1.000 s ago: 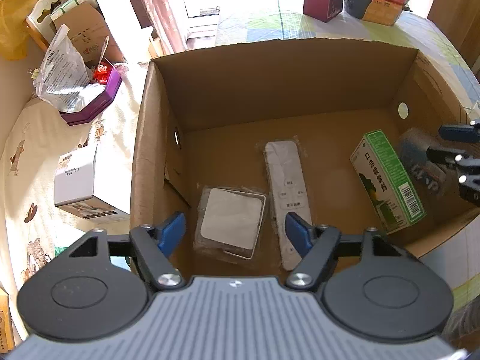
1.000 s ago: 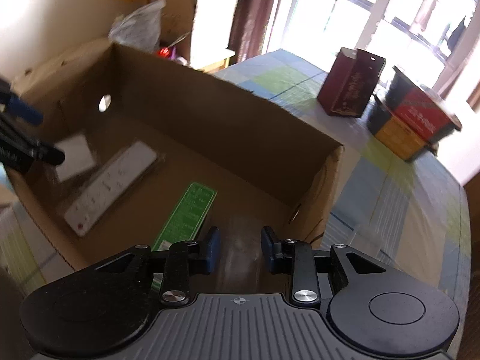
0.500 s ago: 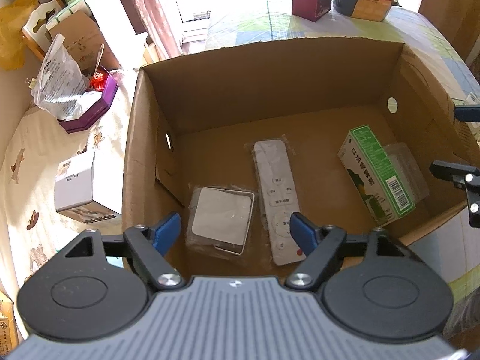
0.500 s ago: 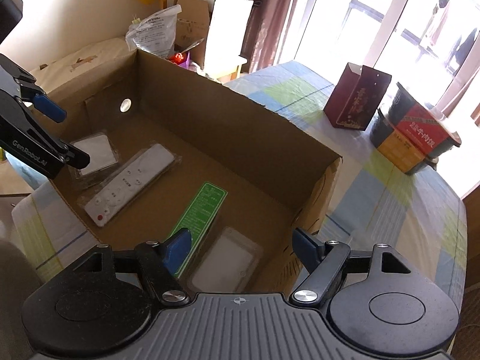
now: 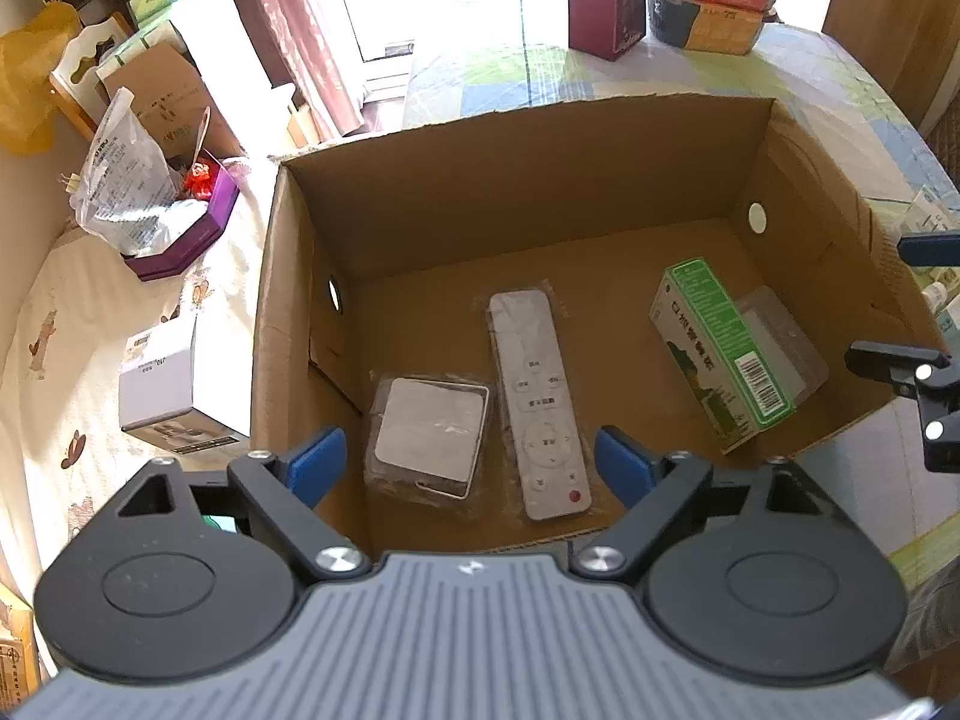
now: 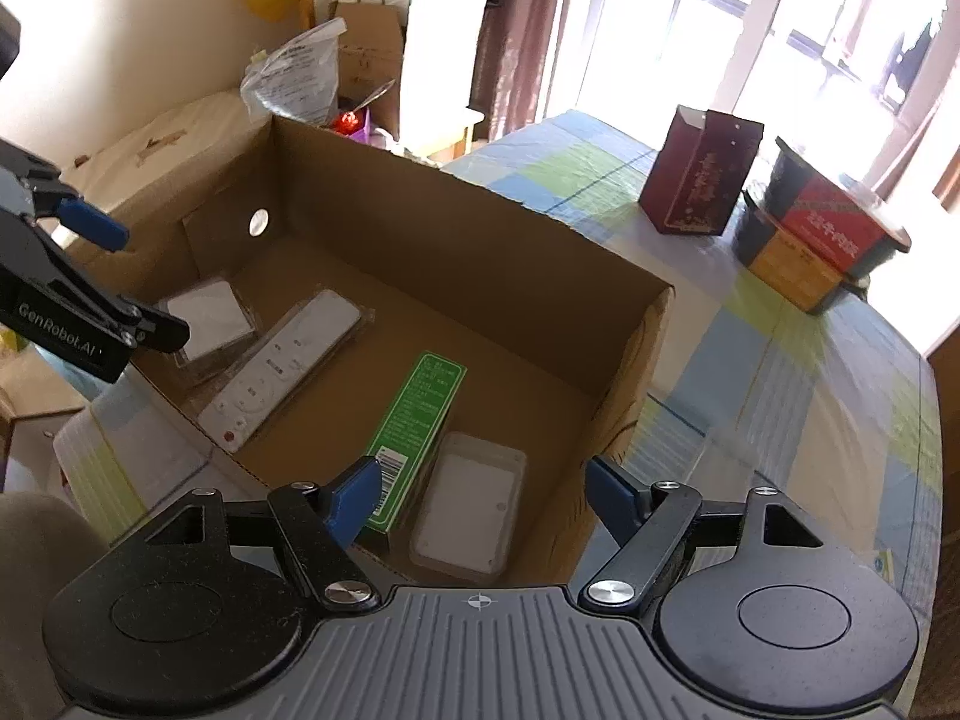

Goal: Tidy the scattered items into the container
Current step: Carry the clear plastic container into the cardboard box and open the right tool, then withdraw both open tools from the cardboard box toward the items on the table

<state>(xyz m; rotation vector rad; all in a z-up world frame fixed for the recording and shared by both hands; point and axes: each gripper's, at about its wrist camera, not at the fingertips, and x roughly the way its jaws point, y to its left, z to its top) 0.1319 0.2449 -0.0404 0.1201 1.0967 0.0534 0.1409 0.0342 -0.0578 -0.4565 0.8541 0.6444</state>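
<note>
A cardboard box [image 5: 420, 204] stands on a table [image 6: 798, 372] covered in a blue, green and cream checked cloth, sunlit from a window beyond. On the box floor lie a white remote [image 5: 537, 402] near the middle, a wrapped white square [image 5: 429, 435] at the near left corner, and a green carton [image 5: 717, 354] leaning on a clear plastic case [image 6: 468, 510] by the right wall. The left gripper [image 5: 471, 462] and right gripper [image 6: 483, 495] hover at the near edge, both spread wide and empty. At the table's far edge sit a maroon box [image 6: 699, 177] and stacked noodle bowls [image 6: 822, 234]. Curtains [image 5: 300, 30] hang behind.
</note>
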